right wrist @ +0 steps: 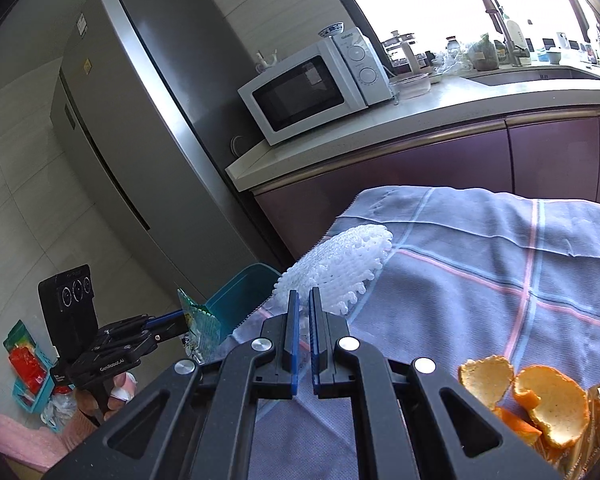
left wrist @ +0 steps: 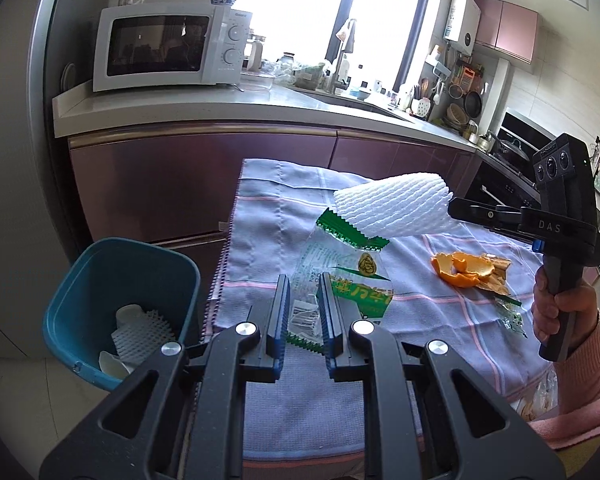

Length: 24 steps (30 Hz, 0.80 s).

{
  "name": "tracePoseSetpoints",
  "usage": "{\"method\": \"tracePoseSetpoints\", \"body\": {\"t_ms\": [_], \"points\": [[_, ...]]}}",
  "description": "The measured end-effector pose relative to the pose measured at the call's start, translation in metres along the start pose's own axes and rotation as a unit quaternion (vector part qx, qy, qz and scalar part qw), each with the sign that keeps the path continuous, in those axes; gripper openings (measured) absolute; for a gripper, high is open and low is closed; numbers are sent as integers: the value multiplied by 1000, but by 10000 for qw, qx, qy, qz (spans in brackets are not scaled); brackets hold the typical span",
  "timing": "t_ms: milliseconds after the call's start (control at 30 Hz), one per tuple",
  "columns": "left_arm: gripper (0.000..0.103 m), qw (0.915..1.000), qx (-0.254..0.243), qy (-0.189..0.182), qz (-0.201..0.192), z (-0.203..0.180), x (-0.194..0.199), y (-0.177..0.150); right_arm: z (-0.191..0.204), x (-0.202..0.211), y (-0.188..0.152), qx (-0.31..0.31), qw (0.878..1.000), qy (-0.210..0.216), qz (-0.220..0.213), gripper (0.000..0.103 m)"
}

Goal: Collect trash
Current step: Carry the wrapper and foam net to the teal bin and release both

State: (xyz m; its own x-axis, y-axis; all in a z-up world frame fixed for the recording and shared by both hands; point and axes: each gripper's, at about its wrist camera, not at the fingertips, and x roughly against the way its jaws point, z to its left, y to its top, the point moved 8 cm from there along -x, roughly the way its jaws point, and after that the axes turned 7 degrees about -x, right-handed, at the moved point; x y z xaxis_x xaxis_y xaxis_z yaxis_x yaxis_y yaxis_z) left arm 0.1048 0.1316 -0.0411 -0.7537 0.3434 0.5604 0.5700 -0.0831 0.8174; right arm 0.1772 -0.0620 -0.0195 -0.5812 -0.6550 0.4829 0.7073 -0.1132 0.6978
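My left gripper [left wrist: 303, 280] is shut on a clear plastic wrapper [left wrist: 339, 256] with green print, which hangs from its fingers. In the right wrist view the left gripper [right wrist: 180, 316] holds that wrapper [right wrist: 202, 320] in the air beside the teal bin [right wrist: 240, 296]. My right gripper [right wrist: 304, 292] is shut on a white foam fruit net [right wrist: 339, 268], held above the cloth-covered table [right wrist: 499, 260]. From the left wrist view, the right gripper [left wrist: 451, 208] carries the net [left wrist: 391, 208] over the table [left wrist: 300, 400]. The bin [left wrist: 80, 280] stands lower left and holds white foam pieces.
Orange peel [left wrist: 459, 268] and a golden wrapper [left wrist: 495, 280] lie on the cloth at the right, also seen as peel [right wrist: 539, 396]. A hand [left wrist: 559, 312] grips the right tool. Behind stand a counter with a microwave [left wrist: 168, 46] and a fridge [right wrist: 140, 120].
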Motion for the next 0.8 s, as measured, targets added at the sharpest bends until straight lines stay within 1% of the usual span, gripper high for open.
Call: {"method": "tracePoseSetpoints", "body": {"t_ms": [233, 533, 800], "points": [[15, 9991, 185, 375, -116, 38, 18, 1, 31, -27, -1, 208, 9993, 229, 189, 4], [15, 9957, 350, 845, -159, 85, 37, -3, 61, -63, -3, 361, 9971, 482, 473, 4], [15, 9922, 538, 1118, -101, 119, 39, -10, 86, -96, -7, 534, 9940, 597, 751, 4]]}}
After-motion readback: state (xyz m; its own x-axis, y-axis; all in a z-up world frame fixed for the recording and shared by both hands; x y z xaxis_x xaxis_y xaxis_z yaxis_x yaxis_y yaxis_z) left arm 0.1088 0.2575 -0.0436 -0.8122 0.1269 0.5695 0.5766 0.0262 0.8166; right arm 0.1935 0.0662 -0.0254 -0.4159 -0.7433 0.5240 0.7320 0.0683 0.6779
